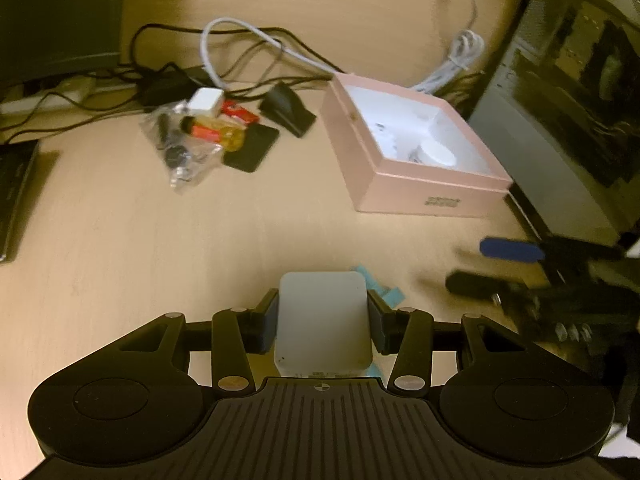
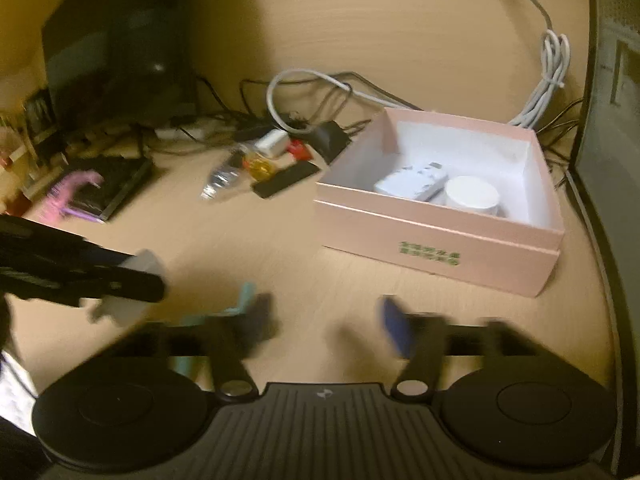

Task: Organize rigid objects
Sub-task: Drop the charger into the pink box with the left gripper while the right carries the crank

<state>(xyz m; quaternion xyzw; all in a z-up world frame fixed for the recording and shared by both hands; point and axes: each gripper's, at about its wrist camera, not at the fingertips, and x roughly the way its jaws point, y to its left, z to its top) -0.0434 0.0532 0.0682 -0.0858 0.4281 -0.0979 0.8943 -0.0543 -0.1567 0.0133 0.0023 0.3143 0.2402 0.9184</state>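
My left gripper (image 1: pixel 322 320) pinches the white box (image 1: pixel 322 312), long axis running away toward the pink box (image 1: pixel 408 152). My right gripper (image 2: pixel 326 320) stands spread and empty above bare table (image 2: pixel 280 256), cables (image 1: pixel 240 52) lying beyond.

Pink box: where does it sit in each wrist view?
Left wrist view: the pink box is upper right of centre, open, white items inside.
Right wrist view: the pink box is right of centre, printed side facing the camera.
Shared landmark: the looped white cable behind it.
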